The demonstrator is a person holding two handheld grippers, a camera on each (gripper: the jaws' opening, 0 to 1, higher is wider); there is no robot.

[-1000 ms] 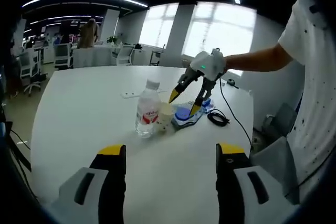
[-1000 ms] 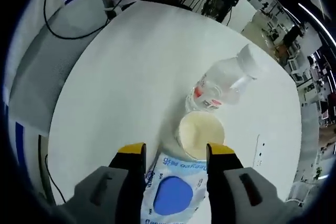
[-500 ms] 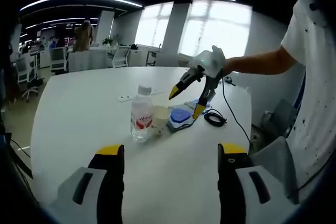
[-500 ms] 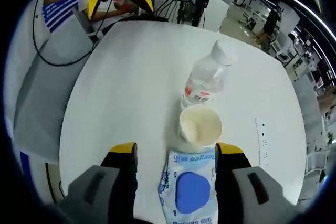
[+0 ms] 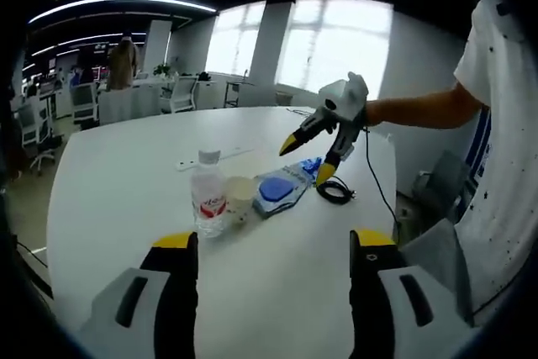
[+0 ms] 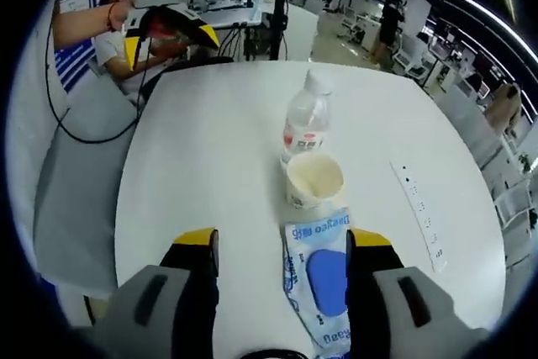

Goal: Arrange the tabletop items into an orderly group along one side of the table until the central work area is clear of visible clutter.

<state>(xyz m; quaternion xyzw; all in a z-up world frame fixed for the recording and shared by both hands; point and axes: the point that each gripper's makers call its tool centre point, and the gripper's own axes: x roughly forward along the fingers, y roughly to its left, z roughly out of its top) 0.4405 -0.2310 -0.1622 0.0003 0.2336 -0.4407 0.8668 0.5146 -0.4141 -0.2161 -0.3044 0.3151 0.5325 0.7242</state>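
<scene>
Table: white and round; your three items sit in a close row on it.
Left gripper: you hold it low over the near edge, jaws apart, nothing between them.
Right gripper: you hold it above the packet, jaws apart and empty.
Packet: blue and white, flat, at the row's end nearest the right gripper.
Bottle: clear, red label, upright, at the far end.
Cup: pale, open, between bottle and packet, just beside both.
Cable: black loop beside the packet.
</scene>
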